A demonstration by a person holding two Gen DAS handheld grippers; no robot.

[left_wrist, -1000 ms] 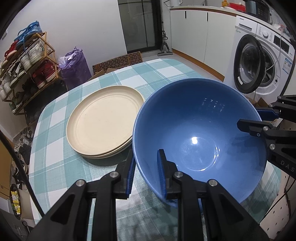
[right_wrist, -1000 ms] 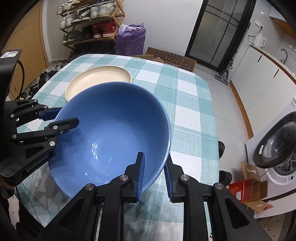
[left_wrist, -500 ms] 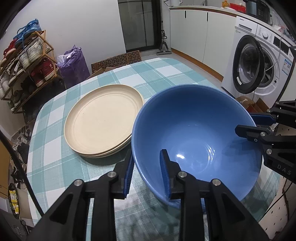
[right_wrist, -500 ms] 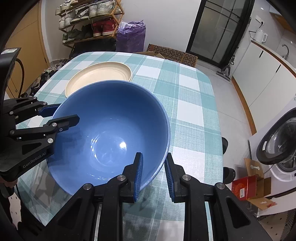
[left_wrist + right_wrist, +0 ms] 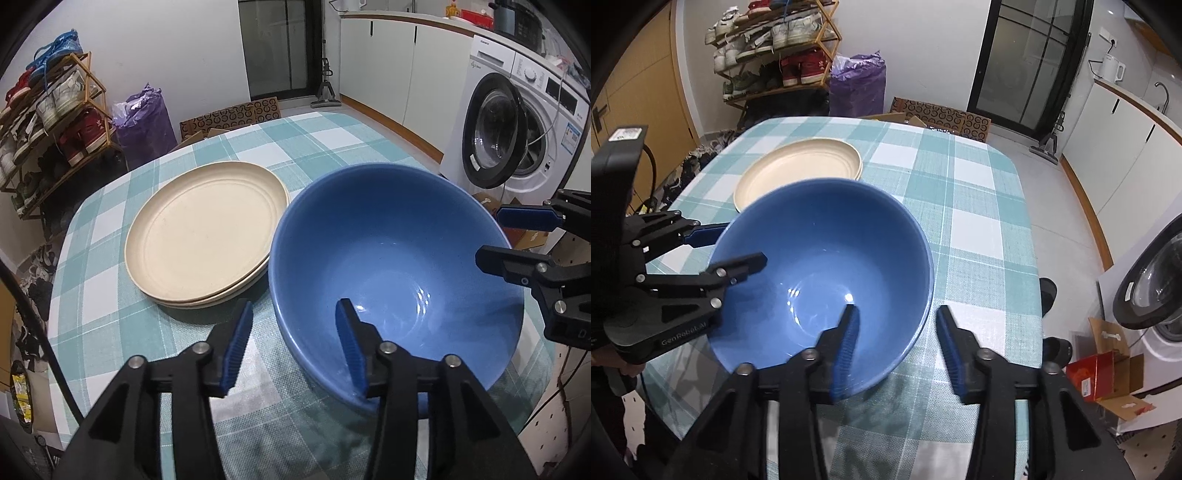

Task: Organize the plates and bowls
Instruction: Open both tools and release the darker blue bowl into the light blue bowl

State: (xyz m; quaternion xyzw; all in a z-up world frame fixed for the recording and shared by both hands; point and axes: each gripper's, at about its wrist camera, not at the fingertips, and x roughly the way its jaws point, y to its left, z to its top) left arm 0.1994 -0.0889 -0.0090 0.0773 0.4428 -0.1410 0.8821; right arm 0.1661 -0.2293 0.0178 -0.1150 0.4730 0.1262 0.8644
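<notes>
Left-wrist view, read from nine o'clock to three: we see the stack of cream plates [image 5: 207, 232] on the checked tablecloth [image 5: 110, 295], then the blue bowl [image 5: 395, 266] set upright just beside it, rim close to the plates' edge, though we cannot tell whether they touch. At six o'clock the left gripper [image 5: 293, 341] straddles the bowl's near rim, one pad inside and one outside, its jaws opening and neither pad pressing the wall; at three o'clock the right gripper [image 5: 513, 236] straddles the opposite rim. Right-wrist view confirms this: the right gripper [image 5: 897, 347] at six o'clock is likewise opening, rim between the pads but released, with the left gripper [image 5: 735, 245] at nine o'clock. We judge the bowl placed and the release under way. To do it well, we would let both pairs of pads clear the rim fully, then lift straight back along the fingers, so the inner pads do not snag and tip the bowl onto the plates.
</notes>
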